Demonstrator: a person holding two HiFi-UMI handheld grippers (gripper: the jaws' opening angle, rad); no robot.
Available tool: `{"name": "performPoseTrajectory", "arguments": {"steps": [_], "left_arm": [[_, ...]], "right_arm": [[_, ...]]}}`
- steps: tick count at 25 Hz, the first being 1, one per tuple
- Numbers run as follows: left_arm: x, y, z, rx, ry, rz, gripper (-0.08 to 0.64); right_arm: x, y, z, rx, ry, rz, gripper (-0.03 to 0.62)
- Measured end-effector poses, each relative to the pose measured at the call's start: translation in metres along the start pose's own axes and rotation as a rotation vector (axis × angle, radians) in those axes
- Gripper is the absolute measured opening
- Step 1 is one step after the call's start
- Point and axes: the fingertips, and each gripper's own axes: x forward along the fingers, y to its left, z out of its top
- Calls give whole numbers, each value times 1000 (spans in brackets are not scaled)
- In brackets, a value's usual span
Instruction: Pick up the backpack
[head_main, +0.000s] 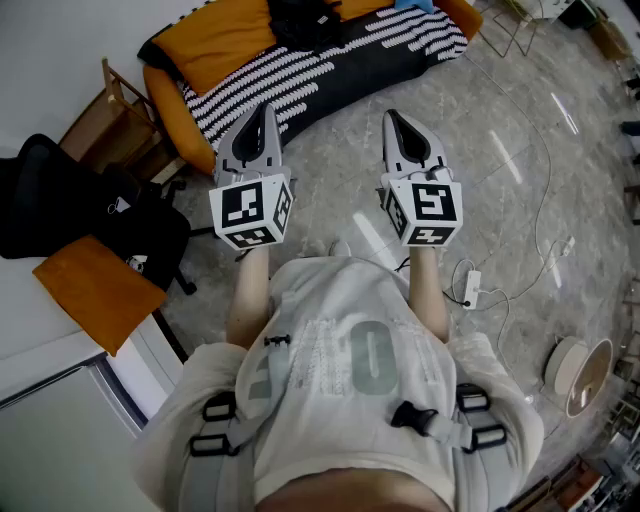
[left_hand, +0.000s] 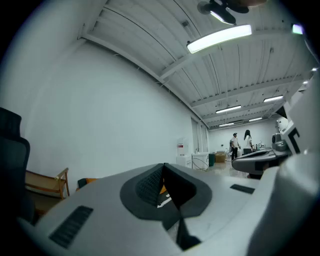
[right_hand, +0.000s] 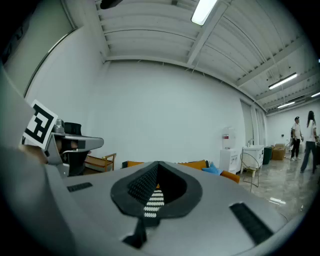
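A black backpack (head_main: 300, 18) lies on the orange sofa (head_main: 215, 40) at the far end of the room, on a black-and-white striped blanket (head_main: 340, 55). My left gripper (head_main: 257, 112) and right gripper (head_main: 395, 118) are held level side by side in front of the person's chest, pointing toward the sofa and well short of it. The jaws of both are shut with nothing between them. In the left gripper view my left gripper (left_hand: 162, 167) shows a bit of orange and a black surface with white print beyond its tips. In the right gripper view my right gripper (right_hand: 157, 165) frames the striped blanket.
A black office chair (head_main: 45, 200) with a dark bag (head_main: 140, 230) stands at the left, beside a wooden chair (head_main: 115, 115) and an orange cloth (head_main: 95, 290) on a white top. A white power strip (head_main: 470, 288) and cables lie on the grey floor at right. Two people (left_hand: 241, 142) stand far off.
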Motion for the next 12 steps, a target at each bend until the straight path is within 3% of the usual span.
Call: {"name": "performPoseTrajectory", "arguments": {"steps": [12], "left_arm": [[15,1,-8,-10,16,-5,20]], "right_arm": [[9,-10,-14,47,28,8,5]]}}
